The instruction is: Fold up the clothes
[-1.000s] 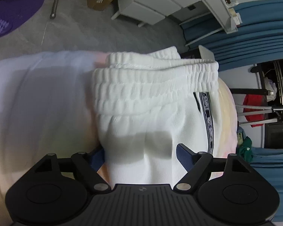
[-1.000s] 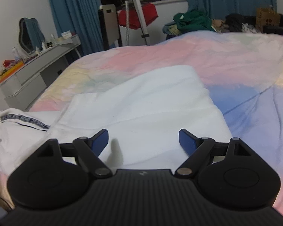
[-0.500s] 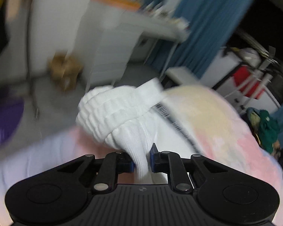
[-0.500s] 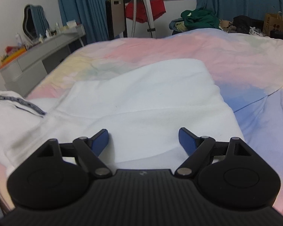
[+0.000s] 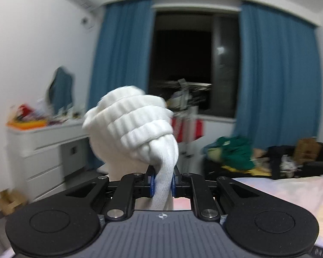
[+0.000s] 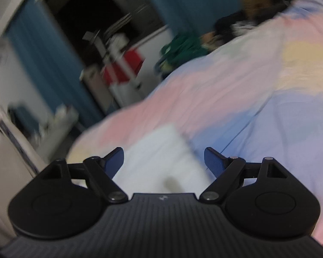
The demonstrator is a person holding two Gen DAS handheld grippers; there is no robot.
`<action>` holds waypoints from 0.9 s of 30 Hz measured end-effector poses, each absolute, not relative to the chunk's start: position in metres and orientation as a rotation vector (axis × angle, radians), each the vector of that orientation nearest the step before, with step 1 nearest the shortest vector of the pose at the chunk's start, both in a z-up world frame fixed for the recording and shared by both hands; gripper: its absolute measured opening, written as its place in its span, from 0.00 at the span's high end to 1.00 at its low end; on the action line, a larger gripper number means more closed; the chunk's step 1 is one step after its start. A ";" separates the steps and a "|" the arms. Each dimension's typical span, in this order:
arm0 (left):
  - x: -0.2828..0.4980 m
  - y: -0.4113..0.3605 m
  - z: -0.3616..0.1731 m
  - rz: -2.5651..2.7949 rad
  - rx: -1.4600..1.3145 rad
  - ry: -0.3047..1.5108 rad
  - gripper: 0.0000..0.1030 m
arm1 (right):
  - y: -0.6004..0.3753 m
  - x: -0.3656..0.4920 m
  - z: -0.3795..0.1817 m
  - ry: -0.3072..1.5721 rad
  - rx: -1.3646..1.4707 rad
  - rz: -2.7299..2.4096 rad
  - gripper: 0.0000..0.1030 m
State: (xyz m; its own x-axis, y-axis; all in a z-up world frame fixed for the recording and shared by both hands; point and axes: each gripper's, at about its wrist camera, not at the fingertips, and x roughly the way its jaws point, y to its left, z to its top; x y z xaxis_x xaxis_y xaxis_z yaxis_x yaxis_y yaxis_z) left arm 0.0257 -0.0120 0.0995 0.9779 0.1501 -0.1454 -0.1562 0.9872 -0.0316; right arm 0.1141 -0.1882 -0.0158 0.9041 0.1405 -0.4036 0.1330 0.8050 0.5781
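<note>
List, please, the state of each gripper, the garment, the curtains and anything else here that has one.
Left gripper: shut on the white garment.
White garment: bunched, lifted, ribbed band uppermost.
Right gripper: open, empty, above the bed.
Bed: covered by a pastel sheet.
Curtains: drawn apart, window dark.
Drawers: shut.

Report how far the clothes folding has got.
Done: nothing looks folded yet. In hand: the left gripper has its jaws shut on the white trousers, lifted with the ribbed waistband bunched above the jaws. The right gripper is open and holds nothing, over white cloth on the pastel bedspread. Left: laying the trousers flat and making every fold.
</note>
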 end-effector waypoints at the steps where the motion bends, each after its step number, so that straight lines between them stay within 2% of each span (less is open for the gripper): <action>1: 0.028 -0.033 0.096 0.137 -0.036 0.131 0.86 | -0.199 0.112 -0.015 0.431 0.675 -0.017 0.19; 5: 0.044 -0.112 0.062 0.073 -0.006 0.137 0.86 | -0.239 0.104 -0.014 0.364 0.810 -0.092 0.17; 11: 0.068 -0.207 -0.037 -0.008 0.204 0.286 0.86 | -0.265 0.099 -0.022 0.309 0.915 -0.106 0.17; 14: 0.062 -0.231 -0.072 -0.020 0.355 0.267 0.84 | -0.266 0.105 -0.027 0.317 0.924 -0.089 0.17; 17: 0.060 -0.233 -0.079 -0.051 0.410 0.276 0.80 | -0.267 0.112 -0.032 0.323 0.945 -0.061 0.17; 19: 0.063 -0.229 -0.081 -0.091 0.461 0.296 0.73 | -0.266 0.114 -0.033 0.324 0.959 -0.041 0.17; 20: 0.064 -0.226 -0.081 -0.116 0.490 0.311 0.63 | -0.264 0.114 -0.033 0.323 0.962 -0.033 0.17; 21: 0.064 -0.220 -0.082 -0.151 0.514 0.331 0.48 | -0.262 0.114 -0.032 0.322 0.960 -0.026 0.17; 23: 0.060 -0.208 -0.080 -0.250 0.526 0.364 0.25 | -0.259 0.113 -0.031 0.321 0.955 -0.008 0.17; 27: 0.045 -0.180 -0.076 -0.325 0.580 0.372 0.21 | -0.256 0.111 -0.028 0.316 0.950 0.013 0.17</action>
